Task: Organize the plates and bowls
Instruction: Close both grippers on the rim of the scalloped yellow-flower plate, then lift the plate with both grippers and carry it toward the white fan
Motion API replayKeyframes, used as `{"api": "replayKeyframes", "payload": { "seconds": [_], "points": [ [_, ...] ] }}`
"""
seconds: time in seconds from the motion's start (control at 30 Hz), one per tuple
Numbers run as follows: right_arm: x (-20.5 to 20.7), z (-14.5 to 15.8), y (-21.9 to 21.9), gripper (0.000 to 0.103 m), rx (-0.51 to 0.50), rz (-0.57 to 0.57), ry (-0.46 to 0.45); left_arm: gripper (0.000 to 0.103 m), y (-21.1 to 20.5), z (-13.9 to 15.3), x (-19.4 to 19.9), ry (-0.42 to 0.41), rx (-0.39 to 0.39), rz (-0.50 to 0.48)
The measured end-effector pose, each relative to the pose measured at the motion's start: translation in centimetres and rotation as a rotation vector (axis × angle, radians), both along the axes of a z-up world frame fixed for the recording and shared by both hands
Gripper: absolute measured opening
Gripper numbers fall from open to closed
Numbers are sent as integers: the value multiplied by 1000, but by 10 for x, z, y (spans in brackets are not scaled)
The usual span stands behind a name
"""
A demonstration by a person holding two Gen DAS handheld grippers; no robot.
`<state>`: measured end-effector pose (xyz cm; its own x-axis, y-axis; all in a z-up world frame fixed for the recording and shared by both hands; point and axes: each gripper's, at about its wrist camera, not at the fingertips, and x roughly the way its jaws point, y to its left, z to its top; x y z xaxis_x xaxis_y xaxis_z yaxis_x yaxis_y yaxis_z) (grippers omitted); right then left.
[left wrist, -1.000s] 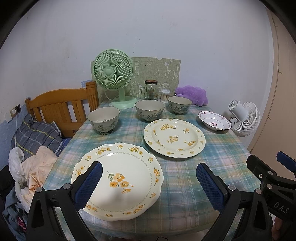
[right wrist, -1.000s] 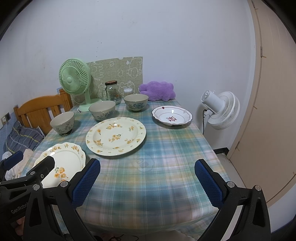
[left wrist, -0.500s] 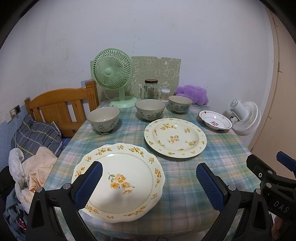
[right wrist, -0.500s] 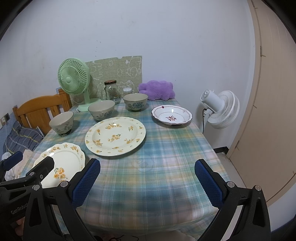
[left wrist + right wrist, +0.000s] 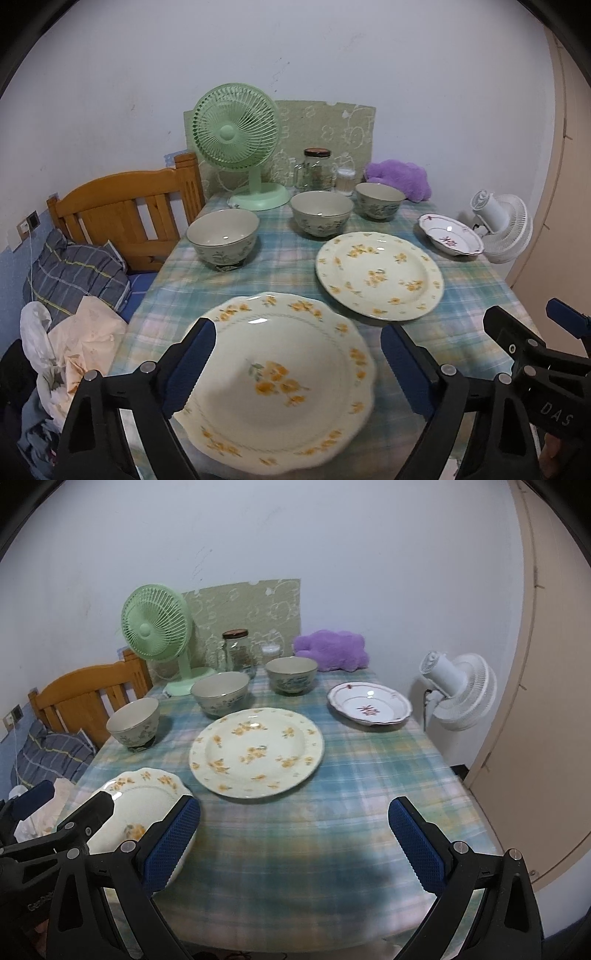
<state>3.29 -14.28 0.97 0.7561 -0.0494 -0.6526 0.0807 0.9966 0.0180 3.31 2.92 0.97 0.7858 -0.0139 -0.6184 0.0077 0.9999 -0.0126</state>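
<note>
The left gripper (image 5: 295,369) hung over the scalloped yellow-flowered plate (image 5: 277,384) at the table's near edge, its jaws closing but spread wide, with the plate's middle beneath them and nothing pinched. The right gripper (image 5: 293,843) stood wide open over bare checked tablecloth (image 5: 332,812), holding nothing.

The step in hand looked like taking up this near plate. A flat plate would hardly be caught across its face; better to come in low at the rim, about six o'clock, one pad under the lip and one on top, and close firmly before lifting, since glazed china is likely slippery. The right gripper could steady the far rim.

From the scalloped plate, the round yellow-flowered plate (image 5: 380,275) lay at one o'clock, apart from it. The red-patterned white dish (image 5: 450,234) lay further off at two o'clock. Three grey-green bowls (image 5: 221,236) stood in a line from eleven to one o'clock, near the green fan (image 5: 240,147); all three appeared empty, as did every plate. A lidded glass jar (image 5: 317,170) behind the bowls held something indistinct.
</note>
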Motion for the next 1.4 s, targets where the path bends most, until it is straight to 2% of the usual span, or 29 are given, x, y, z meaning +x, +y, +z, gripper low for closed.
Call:
{"api": "replayKeyframes", "payload": {
  "seconds": [0.33,0.6,1.07,1.23,1.4],
  "points": [
    [49,-19,51,98,33,17,102,87,48,-18,45,94,23,4],
    [81,-48,88,93,34,30,199,87,80,-50,70,201,5,4],
    [95,-108,116,81,56,10,367,75,97,-111,90,379,-37,-59],
    [96,-120,120,71,71,3,401,73,98,-114,94,379,-43,-75],
    [100,-124,122,69,76,-21,415,73,101,-116,100,385,-58,-101]
  ]
}}
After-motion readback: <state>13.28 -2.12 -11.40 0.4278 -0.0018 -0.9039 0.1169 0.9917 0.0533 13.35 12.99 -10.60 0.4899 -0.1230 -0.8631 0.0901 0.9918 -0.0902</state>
